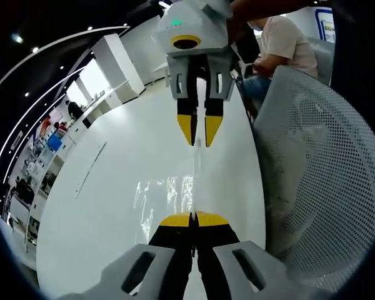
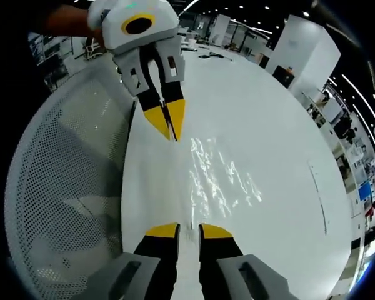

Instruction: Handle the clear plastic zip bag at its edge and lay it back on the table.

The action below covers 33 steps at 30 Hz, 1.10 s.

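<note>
Left gripper clamped on zip bag edge; right gripper jaws parted astride opposite edge. Bag stretched above white table. Holding step; next: lower evenly, release.

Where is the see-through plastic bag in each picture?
Left gripper view: the clear zip bag runs edge-on up the middle, from the left tongs at the bottom to the right tongs coming down from the top.
Right gripper view: the bag shows as glints in the middle, between the right tongs at the bottom and the left tongs at upper left.
Shared landmark: the white mesh chair back, at the right there and at the left here.
</note>
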Each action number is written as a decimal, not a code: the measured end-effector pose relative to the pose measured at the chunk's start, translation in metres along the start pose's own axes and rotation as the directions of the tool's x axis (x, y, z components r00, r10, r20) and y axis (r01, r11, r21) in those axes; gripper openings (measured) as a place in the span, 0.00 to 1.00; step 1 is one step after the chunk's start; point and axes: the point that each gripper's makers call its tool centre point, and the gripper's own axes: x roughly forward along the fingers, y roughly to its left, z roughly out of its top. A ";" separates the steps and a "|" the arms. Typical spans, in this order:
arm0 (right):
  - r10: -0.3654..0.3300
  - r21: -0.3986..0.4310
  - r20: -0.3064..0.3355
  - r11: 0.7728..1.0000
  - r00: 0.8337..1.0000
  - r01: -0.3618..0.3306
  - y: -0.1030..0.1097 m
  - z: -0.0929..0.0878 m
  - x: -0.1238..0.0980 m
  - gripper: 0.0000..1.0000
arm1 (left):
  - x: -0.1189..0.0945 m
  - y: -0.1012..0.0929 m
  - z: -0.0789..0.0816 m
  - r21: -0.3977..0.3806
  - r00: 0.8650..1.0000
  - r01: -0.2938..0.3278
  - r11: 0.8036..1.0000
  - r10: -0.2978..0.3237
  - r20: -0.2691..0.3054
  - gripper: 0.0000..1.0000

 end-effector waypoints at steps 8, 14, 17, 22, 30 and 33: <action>-0.008 0.009 0.072 1.000 0.997 0.007 -0.006 0.023 -0.003 0.09 | 0.000 -0.005 0.002 0.032 1.000 0.001 0.999 -0.001 0.007 0.00; 0.014 0.007 0.070 1.000 0.997 -0.015 -0.002 0.027 0.006 0.08 | -0.001 -0.005 0.005 0.046 1.000 -0.006 0.999 0.006 0.020 0.00; 0.025 0.008 0.066 1.000 0.998 -0.025 0.000 0.028 0.011 0.08 | -0.001 -0.005 0.006 0.054 1.000 -0.010 0.999 0.009 0.024 0.00; 0.055 0.032 0.080 0.998 0.995 -0.058 0.005 0.033 0.019 0.07 | 0.001 -0.004 0.005 0.023 0.999 -0.017 1.000 0.016 0.039 0.00; 0.060 0.038 0.076 0.997 0.995 -0.064 0.008 0.040 0.028 0.05 | 0.001 -0.002 0.001 -0.022 0.998 -0.018 1.000 0.020 0.057 0.00; 0.066 0.039 0.074 0.997 0.995 -0.069 0.009 0.042 0.029 0.03 | 0.000 -0.002 0.001 -0.031 0.998 -0.020 0.999 0.022 0.060 0.00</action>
